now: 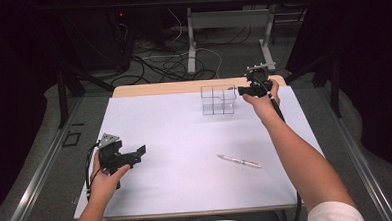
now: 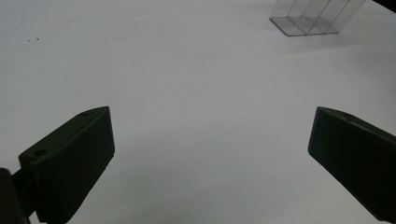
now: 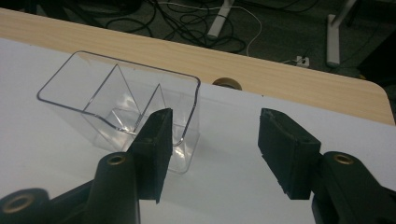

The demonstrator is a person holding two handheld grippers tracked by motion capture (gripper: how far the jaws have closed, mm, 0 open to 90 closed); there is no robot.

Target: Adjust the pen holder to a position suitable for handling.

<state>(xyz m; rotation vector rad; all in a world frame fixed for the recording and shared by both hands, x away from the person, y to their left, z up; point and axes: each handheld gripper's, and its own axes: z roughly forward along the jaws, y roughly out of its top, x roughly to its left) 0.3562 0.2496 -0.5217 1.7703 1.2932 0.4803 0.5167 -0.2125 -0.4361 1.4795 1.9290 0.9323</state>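
A clear plastic box (image 1: 218, 99) with several compartments stands empty near the far edge of the white sheet (image 1: 185, 136). My right gripper (image 1: 241, 91) hovers just to its right, jaws half apart with nothing between them. In the right gripper view the box (image 3: 116, 100) lies partly behind the left jaw of that gripper (image 3: 215, 126). A silver pen (image 1: 239, 161) lies on the sheet toward the near right. My left gripper (image 1: 139, 153) is held low at the near left, jaws wide and empty (image 2: 210, 121). Far off in its view stands the box (image 2: 310, 18).
The sheet covers a wooden table whose bare far edge (image 1: 158, 88) shows, with a round cable hole (image 3: 227, 83) in it. Beyond lie floor cables (image 1: 167, 61) and the white legs of another table (image 1: 191, 45). Dark curtains stand at both sides.
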